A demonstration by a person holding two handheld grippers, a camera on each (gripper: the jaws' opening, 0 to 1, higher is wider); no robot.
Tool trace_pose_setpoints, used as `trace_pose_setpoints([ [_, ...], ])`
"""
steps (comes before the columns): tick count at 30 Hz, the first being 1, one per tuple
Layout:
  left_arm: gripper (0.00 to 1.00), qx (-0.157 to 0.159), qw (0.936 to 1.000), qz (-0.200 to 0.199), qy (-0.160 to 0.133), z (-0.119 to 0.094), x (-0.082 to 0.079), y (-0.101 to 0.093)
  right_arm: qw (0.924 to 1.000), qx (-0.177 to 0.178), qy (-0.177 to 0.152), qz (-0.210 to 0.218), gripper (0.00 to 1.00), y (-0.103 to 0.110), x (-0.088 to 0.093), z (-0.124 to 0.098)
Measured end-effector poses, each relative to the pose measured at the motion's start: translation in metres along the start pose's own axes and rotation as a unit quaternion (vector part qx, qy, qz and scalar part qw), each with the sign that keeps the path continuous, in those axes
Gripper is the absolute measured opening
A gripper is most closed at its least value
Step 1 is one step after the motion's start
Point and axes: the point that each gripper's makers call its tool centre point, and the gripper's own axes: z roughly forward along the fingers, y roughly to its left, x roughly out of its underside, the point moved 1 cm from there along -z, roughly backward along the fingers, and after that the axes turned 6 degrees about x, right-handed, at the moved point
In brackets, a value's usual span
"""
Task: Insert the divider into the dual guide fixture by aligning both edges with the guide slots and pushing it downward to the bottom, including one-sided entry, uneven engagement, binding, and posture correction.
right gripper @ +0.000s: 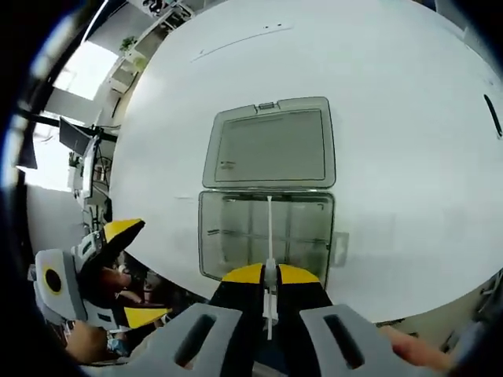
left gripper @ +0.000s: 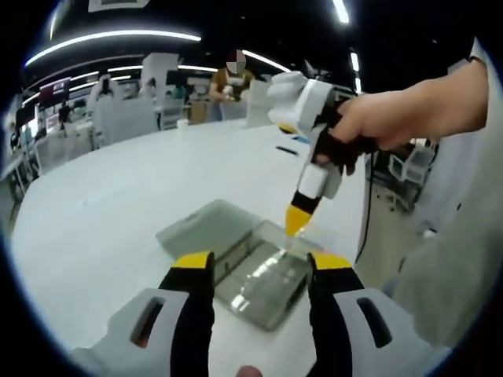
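Right gripper (right gripper: 269, 274), right gripper view: the yellow-tipped jaws are nearly closed, pinching a thin clear divider (right gripper: 269, 236) between them. The divider is seen edge-on as one pale line running straight away from the jaws, its long axis in line with them; its far end reaches over the middle of the clear box (right gripper: 228, 236). Whether its edges sit in any guide slot cannot be told.

The box lies open on the white table (right gripper: 393, 102). Its grey-tinted lid (right gripper: 271, 145) is folded flat on the far side, hinge edge against the tray. A faint cross rib runs across the tray at right angles to the divider. A small latch tab (right gripper: 339, 248) sticks out of the tray's right side.

Left gripper view: the right gripper (left gripper: 297, 221) comes down steeply from the upper right, held in a person's hand (left gripper: 369, 126), its tip just above the box (left gripper: 259, 287) at its far rim. The divider itself is too clear to make out here.

Left gripper (left gripper: 263, 271): jaws wide apart, nothing between them, poised over the near side of the box. In the right gripper view it (right gripper: 126, 271) shows at lower left, well off the box, jaws spread
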Motion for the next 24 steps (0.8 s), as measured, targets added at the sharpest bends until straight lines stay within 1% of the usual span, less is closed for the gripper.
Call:
trace_pose_setpoints([
  [8,0.49,-0.001,1.0,-0.002,0.003,0.0014,0.0024,-0.0002,1.0,0.002,0.007,0.005,0.0,0.0005,0.0011,0.0019],
  [14,0.5,0.0,1.0,-0.005,0.003,0.0009,0.0031,0.0001,0.9999,0.002,0.01,0.01,0.0,-0.0041,0.0002,0.0059],
  [18,0.53,0.001,0.9999,-0.008,0.011,0.0011,0.0065,-0.0001,0.9998,0.001,0.013,0.016,0.0,-0.0064,-0.0007,0.009],
  [24,0.58,0.006,0.9999,0.002,0.015,0.0026,0.0073,-0.0025,0.9997,0.002,0.016,0.018,0.0,-0.0067,0.0005,0.009],
])
